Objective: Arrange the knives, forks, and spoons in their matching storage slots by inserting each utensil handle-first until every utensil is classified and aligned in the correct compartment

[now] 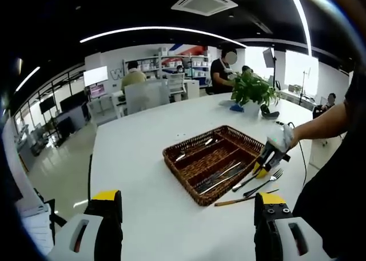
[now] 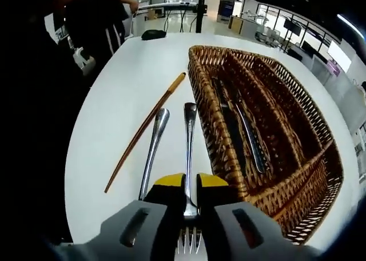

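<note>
A brown wicker tray (image 1: 191, 184) with long compartments sits on the white table (image 1: 137, 158). Knives (image 2: 237, 123) lie in the compartment nearest the loose utensils. My right gripper (image 2: 190, 184) is shut on a steel fork (image 2: 190, 141) just left of the tray; the handle points forward and the tines are under the jaws. A second steel utensil (image 2: 153, 152) and a thin wooden-handled piece (image 2: 146, 132) lie beside the fork. In the left gripper view the right gripper (image 1: 267, 156) hovers by the tray's right corner. My left gripper (image 1: 187, 201) is open, well short of the tray.
A potted plant (image 1: 251, 89) and a small blue object (image 1: 236, 107) stand at the table's far end. A black object (image 2: 153, 35) lies beyond the tray in the right gripper view. People sit at desks in the background. A person's sleeve (image 1: 337, 175) is at the right.
</note>
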A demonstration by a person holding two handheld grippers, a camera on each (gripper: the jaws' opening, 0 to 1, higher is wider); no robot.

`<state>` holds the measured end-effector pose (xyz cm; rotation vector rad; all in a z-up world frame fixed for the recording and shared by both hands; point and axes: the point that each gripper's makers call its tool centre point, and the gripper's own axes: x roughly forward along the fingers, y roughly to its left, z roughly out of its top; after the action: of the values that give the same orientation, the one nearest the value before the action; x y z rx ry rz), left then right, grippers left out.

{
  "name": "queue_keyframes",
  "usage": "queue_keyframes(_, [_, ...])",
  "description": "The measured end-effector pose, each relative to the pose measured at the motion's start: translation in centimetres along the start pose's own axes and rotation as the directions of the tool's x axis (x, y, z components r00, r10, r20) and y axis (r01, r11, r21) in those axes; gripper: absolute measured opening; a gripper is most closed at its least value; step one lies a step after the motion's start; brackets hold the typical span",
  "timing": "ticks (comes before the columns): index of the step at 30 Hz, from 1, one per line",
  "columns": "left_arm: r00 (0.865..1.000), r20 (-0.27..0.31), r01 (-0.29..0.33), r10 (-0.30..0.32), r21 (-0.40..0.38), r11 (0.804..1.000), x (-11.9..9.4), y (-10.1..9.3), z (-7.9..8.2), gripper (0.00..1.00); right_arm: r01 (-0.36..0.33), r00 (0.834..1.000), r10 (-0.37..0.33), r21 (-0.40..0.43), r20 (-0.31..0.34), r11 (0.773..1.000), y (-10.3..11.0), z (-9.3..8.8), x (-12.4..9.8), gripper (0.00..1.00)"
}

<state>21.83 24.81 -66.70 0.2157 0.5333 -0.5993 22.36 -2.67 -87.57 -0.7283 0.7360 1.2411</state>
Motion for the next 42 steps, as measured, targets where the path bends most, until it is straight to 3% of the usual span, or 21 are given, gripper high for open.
queue_keyframes(20, [1.0, 0.006, -0.008, 0.008, -0.004, 1.0, -0.2, 0.1, -0.2, 1.0, -0.05, 0.998, 0.05, 0.005, -0.048, 0.999, 0.9, -0.1, -0.4, 0.0])
queue_keyframes(22, [1.0, 0.006, -0.008, 0.008, -0.003, 1.0, -0.2, 0.2, -0.2, 1.0, -0.05, 0.998, 0.052, 0.038, -0.048, 0.998, 0.9, 0.2, -0.7, 0.0])
queue_keyframes(35, [1.0, 0.004, 0.012, -0.012, -0.006, 1.0, 0.2, -0.3, -0.2, 1.0, -0.064, 0.997, 0.065, 0.019, -0.046, 0.998, 0.6, 1.9, -3.3, 0.0])
queue_keyframes(42, [1.0, 0.01, 0.018, -0.018, -0.003, 1.0, 0.3, -0.9, 0.1, 1.0, -0.063, 0.997, 0.062, -0.022, -0.037, 0.998, 0.5, 4.0, -5.3, 0.0])
